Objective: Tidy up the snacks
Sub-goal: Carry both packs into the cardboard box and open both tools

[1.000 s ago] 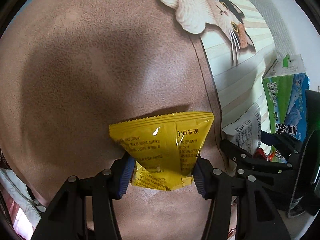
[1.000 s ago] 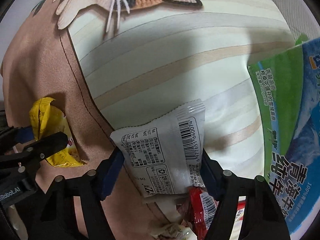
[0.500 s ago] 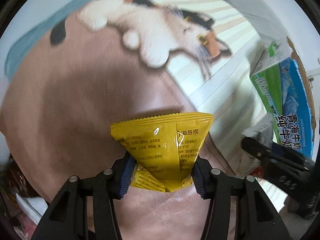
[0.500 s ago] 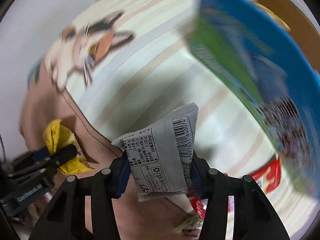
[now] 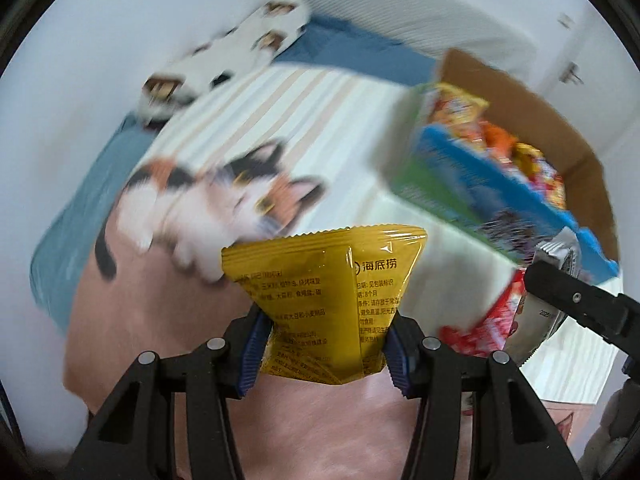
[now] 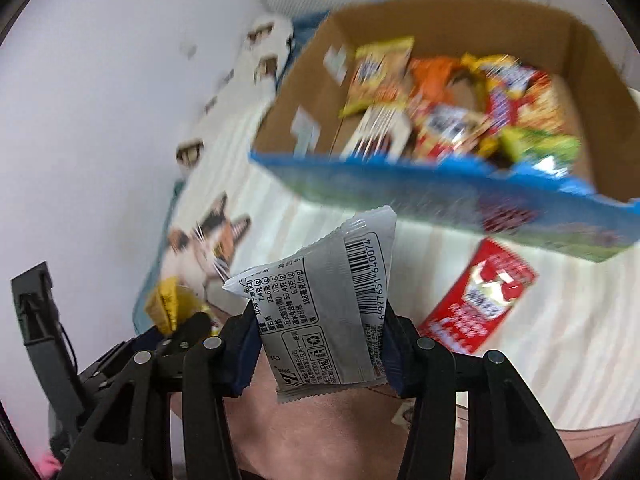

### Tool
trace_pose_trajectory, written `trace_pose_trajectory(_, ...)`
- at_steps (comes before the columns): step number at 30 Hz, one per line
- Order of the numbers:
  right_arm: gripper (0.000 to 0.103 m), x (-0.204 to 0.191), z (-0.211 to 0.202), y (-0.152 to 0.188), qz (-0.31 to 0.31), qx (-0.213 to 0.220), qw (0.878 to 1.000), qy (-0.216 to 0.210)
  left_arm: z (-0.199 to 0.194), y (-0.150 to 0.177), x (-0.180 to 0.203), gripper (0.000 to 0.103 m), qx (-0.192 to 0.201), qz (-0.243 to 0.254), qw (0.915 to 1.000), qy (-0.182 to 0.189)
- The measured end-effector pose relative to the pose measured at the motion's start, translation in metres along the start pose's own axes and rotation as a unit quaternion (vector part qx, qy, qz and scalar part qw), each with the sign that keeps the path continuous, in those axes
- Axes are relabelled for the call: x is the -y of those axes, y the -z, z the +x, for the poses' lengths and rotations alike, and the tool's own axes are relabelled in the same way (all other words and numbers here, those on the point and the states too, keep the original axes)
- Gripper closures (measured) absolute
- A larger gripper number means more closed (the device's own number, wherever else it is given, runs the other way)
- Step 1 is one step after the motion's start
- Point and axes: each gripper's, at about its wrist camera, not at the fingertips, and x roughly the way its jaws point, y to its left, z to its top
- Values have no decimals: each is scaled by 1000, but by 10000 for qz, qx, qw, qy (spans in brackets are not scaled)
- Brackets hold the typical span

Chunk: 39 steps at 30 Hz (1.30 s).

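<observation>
My left gripper point(image 5: 324, 350) is shut on a yellow snack packet point(image 5: 324, 280) and holds it in the air above the bed. My right gripper point(image 6: 318, 354) is shut on a grey-white snack packet point(image 6: 324, 300) with a barcode, also lifted. An open cardboard box point(image 6: 440, 20) with blue-green printed sides holds several colourful snack packets; it stands ahead and to the right of both grippers and shows in the left wrist view point(image 5: 520, 92) too. A red snack packet point(image 6: 480, 296) lies on the bedspread below the box's near wall.
The bed has a striped cream and brown bedspread with a calico cat print point(image 5: 240, 196). A patterned pillow point(image 5: 224, 60) lies at the far end by the white wall. The left gripper shows at the right wrist view's lower left point(image 6: 176, 332).
Both grippers have risen from the bedspread with their packets and tilted up, so the open box and its contents have come into view.
</observation>
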Motion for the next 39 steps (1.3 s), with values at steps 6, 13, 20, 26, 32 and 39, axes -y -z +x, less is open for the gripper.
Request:
trace_pose_trajectory(6, 49, 12, -56, -5, 262, 599, 9978, -59, -29, -33, 58, 54, 394, 665, 9964, 336)
trace_pose_trajectory(13, 49, 38, -120, -31, 555, 1285, 9901, 71, -60, -81, 116, 54, 592, 1247, 9863, 900)
trace_pose_trajectory(20, 50, 78, -133, -85, 828, 1337, 9858, 584, -43, -144, 168, 54, 326, 1830, 9792, 811)
trace_pose_trajectory(26, 49, 117, -100, -126, 1183, 738, 9862, 891, 14, -191, 192, 54, -470, 2167, 9736, 541)
trace_pose_trajectory(32, 49, 141, -56, -138, 1396, 207, 9850, 989, 79, -210, 189, 54, -1400, 2286, 9633, 162)
trace_pose_trajectory(39, 49, 153, -21, -130, 1446, -211, 9839, 1029, 124, -207, 169, 53, -1999, 2238, 9537, -187)
